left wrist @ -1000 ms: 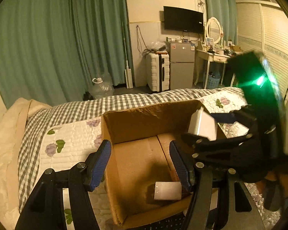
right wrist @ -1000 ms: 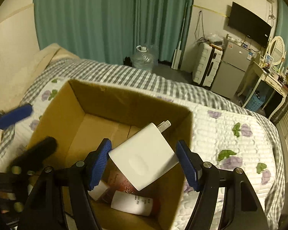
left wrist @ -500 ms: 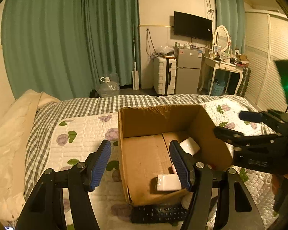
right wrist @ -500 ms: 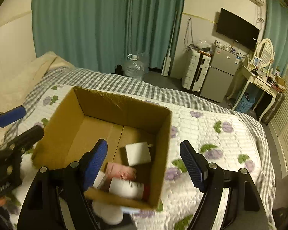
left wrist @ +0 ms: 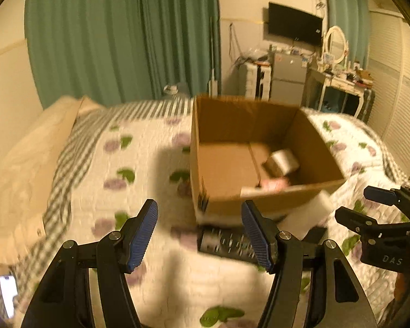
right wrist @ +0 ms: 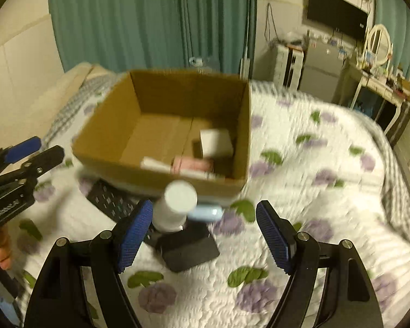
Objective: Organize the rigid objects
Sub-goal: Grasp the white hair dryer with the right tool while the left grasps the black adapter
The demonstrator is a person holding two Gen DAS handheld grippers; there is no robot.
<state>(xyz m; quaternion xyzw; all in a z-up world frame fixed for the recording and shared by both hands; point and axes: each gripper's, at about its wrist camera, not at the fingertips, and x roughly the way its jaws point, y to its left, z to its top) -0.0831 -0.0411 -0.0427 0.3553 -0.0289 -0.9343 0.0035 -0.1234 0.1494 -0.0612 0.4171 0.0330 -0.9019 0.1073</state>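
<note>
White charger [right wrist: 216, 143] is now lying in the box [right wrist: 161, 176] w/ other bits. Right hand-held gripper [right wrist: 205, 232] is pulling back, jaws apart & empty; left hand-held gripper [left wrist: 201, 232] likewise. Remote [right wrist: 112, 199] etc. are waiting on the bed.

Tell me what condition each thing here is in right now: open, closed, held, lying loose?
left gripper: open, holding nothing
right gripper: open, holding nothing
cardboard box: open-topped, on the bed
white charger: lying inside the box
white bottle: outside, before the box
remote control: flat on the quilt
black block: on the quilt
</note>
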